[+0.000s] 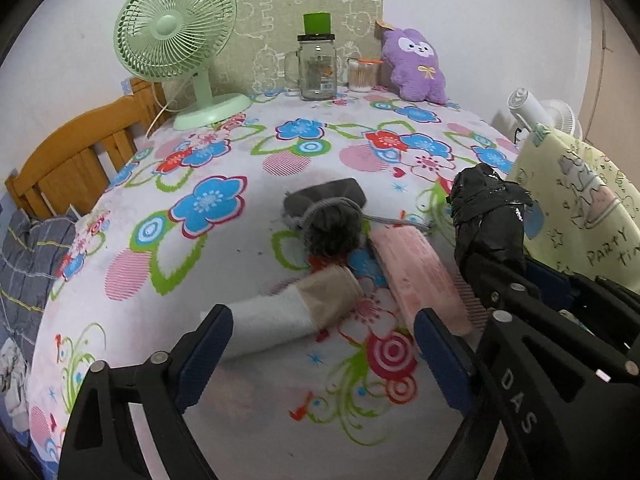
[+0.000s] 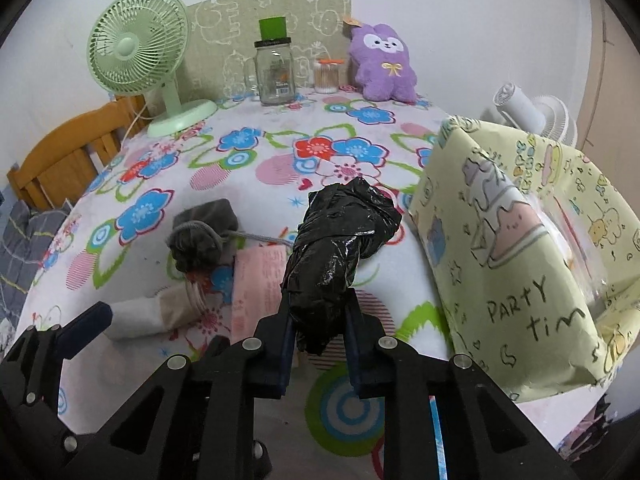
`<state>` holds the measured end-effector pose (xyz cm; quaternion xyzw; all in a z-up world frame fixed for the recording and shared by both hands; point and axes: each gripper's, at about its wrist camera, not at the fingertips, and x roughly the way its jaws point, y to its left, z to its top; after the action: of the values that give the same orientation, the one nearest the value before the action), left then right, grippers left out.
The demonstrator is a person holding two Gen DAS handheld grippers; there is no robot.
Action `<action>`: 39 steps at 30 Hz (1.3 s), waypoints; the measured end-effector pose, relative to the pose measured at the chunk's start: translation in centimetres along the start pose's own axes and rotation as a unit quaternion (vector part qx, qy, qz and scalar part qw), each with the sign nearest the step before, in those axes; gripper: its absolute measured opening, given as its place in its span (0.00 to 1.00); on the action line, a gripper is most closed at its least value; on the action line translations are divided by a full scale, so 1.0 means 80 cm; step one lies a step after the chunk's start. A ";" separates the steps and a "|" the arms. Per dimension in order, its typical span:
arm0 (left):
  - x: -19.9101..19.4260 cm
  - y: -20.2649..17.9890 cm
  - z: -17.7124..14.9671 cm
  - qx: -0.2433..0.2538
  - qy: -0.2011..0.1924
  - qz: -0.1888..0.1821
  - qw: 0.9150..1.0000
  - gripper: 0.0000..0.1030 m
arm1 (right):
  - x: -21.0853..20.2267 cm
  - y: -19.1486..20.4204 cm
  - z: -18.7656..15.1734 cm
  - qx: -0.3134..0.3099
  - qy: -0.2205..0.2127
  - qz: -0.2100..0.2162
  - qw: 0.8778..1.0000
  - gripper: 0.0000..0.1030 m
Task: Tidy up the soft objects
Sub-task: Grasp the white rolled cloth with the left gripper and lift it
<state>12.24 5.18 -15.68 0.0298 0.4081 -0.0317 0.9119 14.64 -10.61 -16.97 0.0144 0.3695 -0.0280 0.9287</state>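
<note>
In the right wrist view my right gripper (image 2: 319,316) is shut on the lower end of a black plastic-wrapped bundle (image 2: 340,236), which it holds above the flowered tablecloth (image 2: 248,148). The bundle (image 1: 488,216) also shows at the right of the left wrist view. My left gripper (image 1: 322,320) is open low over the cloth. A rolled white and beige sock (image 1: 288,316) lies by its left finger, a folded pink cloth (image 1: 420,276) by its right finger. Beyond them lie a dark grey rolled sock (image 1: 330,232) and a grey folded piece (image 1: 324,196).
A yellow-green paper gift bag (image 2: 520,240) stands open at the right. At the back are a purple plush toy (image 1: 416,66), a glass jar (image 1: 317,68), a cotton-swab pot (image 1: 360,76) and a green desk fan (image 1: 176,28). A wooden chair (image 1: 72,160) stands at the left.
</note>
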 end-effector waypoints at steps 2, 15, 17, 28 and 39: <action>0.004 0.004 0.003 0.002 0.000 0.003 1.000 0.88 | 0.001 0.004 0.003 -0.003 -0.002 0.003 1.000 0.24; 0.023 0.013 0.012 0.005 0.015 -0.007 1.000 0.86 | 0.019 0.016 0.012 -0.007 0.010 0.010 1.000 0.24; 0.028 0.013 0.012 0.005 0.020 -0.008 1.000 0.82 | 0.022 0.016 0.012 -0.007 0.014 0.009 1.000 0.24; 0.030 0.016 0.009 -0.003 0.026 -0.032 0.999 0.47 | 0.027 0.017 0.013 -0.010 0.019 0.012 1.000 0.24; 0.017 0.011 0.003 -0.012 0.033 -0.044 0.998 0.21 | 0.013 0.013 0.008 -0.010 0.012 0.015 1.000 0.24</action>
<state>13.39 6.02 -16.54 0.0017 0.4391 -0.0654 0.8961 15.87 -9.63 -17.24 0.0108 0.3805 -0.0100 0.9247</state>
